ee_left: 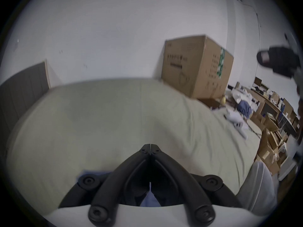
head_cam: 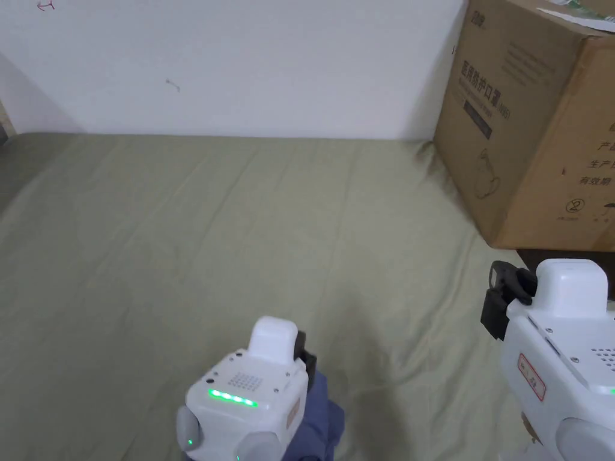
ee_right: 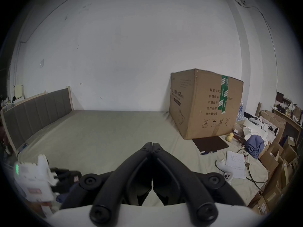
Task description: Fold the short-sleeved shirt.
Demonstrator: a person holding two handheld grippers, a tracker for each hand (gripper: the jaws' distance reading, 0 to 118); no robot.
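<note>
- Folding hasn't visibly begun: your shirt lies bunched at the bed's near edge.
- Left hand-held gripper pressed together (whether it pinches cloth, unclear).
- Right hand-held gripper closed, empty.

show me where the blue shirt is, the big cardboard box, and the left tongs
blue shirt (head_cam: 321, 420), head view, on the bunched fabric beside the left device.
cardboard box (ee_right: 183, 104), right gripper view, on its printed front face.
left tongs (ee_left: 150, 146), left gripper view, at the closed tips.

grippers: 2 (left gripper, right gripper) | shirt: 1 | cardboard box: 1 | bed: 1
</note>
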